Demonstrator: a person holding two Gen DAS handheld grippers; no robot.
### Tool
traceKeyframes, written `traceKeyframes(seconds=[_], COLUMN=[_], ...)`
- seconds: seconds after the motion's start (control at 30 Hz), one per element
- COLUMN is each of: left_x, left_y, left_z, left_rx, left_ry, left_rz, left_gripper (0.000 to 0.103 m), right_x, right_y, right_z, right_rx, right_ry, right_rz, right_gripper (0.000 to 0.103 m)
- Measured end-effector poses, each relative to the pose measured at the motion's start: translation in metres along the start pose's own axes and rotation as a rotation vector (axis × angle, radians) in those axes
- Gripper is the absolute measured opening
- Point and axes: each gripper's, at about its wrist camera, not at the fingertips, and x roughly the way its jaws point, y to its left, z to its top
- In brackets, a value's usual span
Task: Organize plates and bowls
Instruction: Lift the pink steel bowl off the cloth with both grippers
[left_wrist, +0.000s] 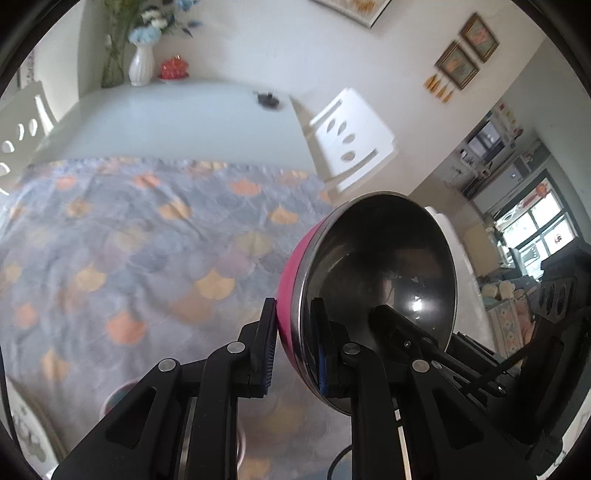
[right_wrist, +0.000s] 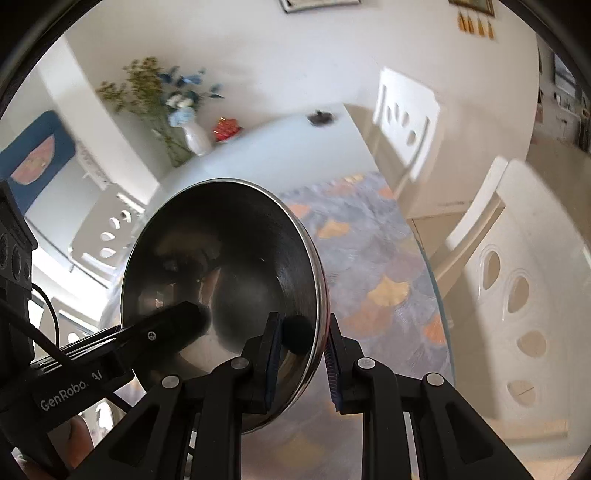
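**A:** What can't you make out?

**B:** The cloth (left_wrist: 140, 251) below my grippers is smeared with blur; I only read grey scales with orange fans. Something round and pale sits low behind my left gripper (left_wrist: 293, 347), mostly hidden by its linkage, and I can't tell what it is. The small dark object (left_wrist: 266, 99) far ahead on the table (left_wrist: 192, 118) is too blurred to name.

**B:** In the right wrist view the bowl (right_wrist: 225, 266) covers much of the table, and its lower edge is hidden behind my own fingers.

**A:** How does the bowl sit?

**B:** Tipped on edge in the air. From the left gripper, its steel hollow faces right and its pink outside (left_wrist: 291, 273) faces left. From the right gripper (right_wrist: 301, 358), the hollow faces left. The rim runs up and away from both sets of fingertips.

**A:** And your grip?

**B:** Both grippers are pinched tight on the rim, one pad inside the hollow and one outside. Each gripper also pokes into the other's view.

**A:** Any writing?

**B:** "GenRobo. AI" on the left gripper's body, lower left in the right wrist view; part of it is hard to read.
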Motion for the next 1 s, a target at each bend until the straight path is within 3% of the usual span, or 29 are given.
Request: traceKeyframes(seconds=[0.13, 0.37, 0.77, 1.0], left_x=[-0.043, -0.080, -0.050, -0.026], left_y=[0.020, 0.059, 0.102, 0.116], left_z=[-0.020, -0.063, -0.118, -0.126], left_rx=[-0.003, -0.010, -0.023, -0.066], left_ry=[-0.026, -0.023, 0.091, 0.144], left_rz=[-0.028, 0.023, 0.046, 0.060], left_gripper=[0.014, 0.015, 0.015, 0.015], right_x=[-0.030, -0.033, 0.017, 0.046], right_y=[0.043, 0.096, 0.105, 0.098], right_z=[-0.022, -0.073, -0.142, -0.149], right_rx=[0.001, 0.011, 0.102, 0.093], right_ry=[-0.018, 0.027, 0.171, 0.244], right_rz=[0.006, 0.042, 0.036, 0.017], right_gripper=[0.021, 0.022, 0.023, 0.023])
